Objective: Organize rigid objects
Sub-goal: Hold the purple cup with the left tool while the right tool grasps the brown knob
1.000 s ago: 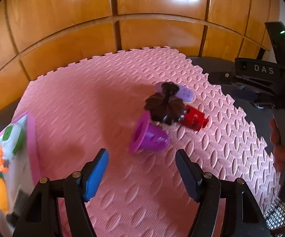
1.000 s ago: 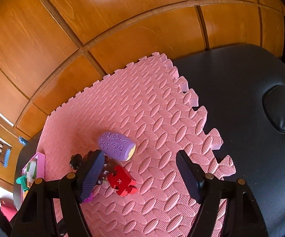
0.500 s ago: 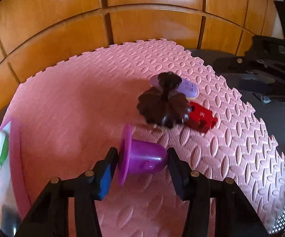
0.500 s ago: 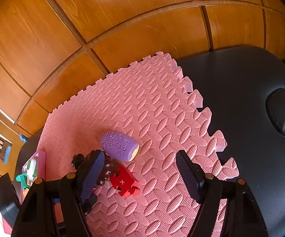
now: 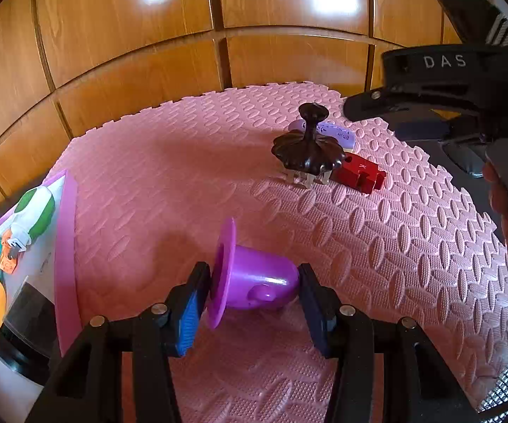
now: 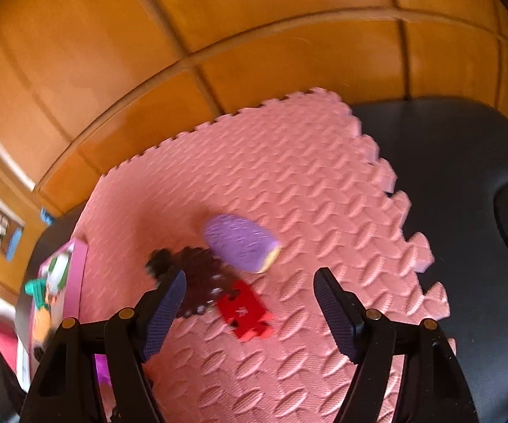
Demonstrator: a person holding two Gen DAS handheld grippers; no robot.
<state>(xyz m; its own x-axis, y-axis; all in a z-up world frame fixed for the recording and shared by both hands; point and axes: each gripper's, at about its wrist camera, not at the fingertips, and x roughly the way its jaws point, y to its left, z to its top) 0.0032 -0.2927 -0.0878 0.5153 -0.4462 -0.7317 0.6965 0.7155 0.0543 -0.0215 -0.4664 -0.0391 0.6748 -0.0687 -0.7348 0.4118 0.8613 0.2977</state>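
Though blurred rightward, gripped purple cup leftward.

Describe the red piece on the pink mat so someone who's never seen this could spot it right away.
Find the pink foam mat in front of the wooden wall panels. Three things cluster near its far right side: a dark brown scalloped massager, a lilac patterned oblong, and the red block. The block is the only red one, flat with notched, puzzle-like edges, lying just right of the massager.

pink embossed mat, purple cup, red block (white mark), brown wood wall
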